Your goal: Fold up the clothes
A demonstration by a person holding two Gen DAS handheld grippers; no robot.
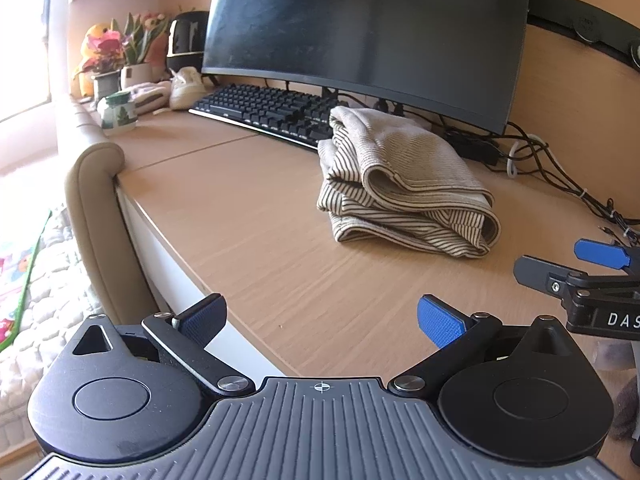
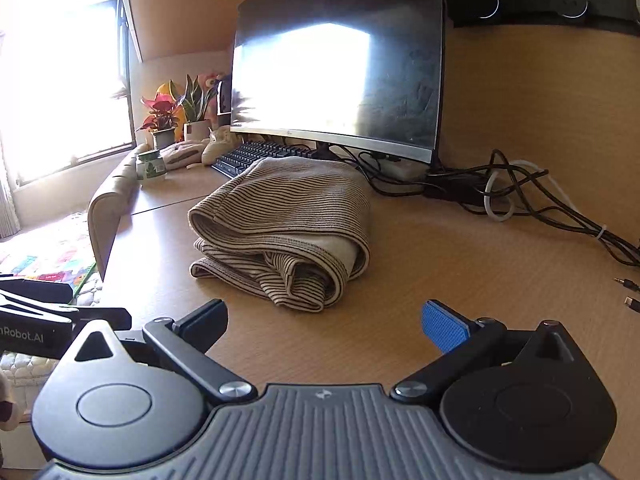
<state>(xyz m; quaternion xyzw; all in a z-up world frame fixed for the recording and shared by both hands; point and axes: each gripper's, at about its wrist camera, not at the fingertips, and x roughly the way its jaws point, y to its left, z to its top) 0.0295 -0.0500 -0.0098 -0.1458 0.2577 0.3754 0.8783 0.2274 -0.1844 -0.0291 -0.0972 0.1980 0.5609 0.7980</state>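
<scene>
A beige garment with thin dark stripes [image 1: 404, 184] lies folded into a thick bundle on the wooden desk [image 1: 248, 208], in front of the monitor. In the right wrist view the same striped garment [image 2: 280, 224] sits just ahead of my right gripper [image 2: 324, 320], which is open and holds nothing. My left gripper [image 1: 320, 320] is also open and empty, near the desk's front edge, well short of the bundle. The right gripper's fingers [image 1: 600, 254] show at the right edge of the left wrist view.
A curved monitor [image 1: 368, 32] and a black keyboard [image 1: 264, 110] stand behind the garment. Potted plants [image 1: 120, 56], a jar [image 1: 118, 110] and a small shoe [image 1: 186, 88] crowd the back left. Tangled cables [image 2: 520, 196] lie at the right. A padded bed frame [image 1: 96, 216] borders the desk's left edge.
</scene>
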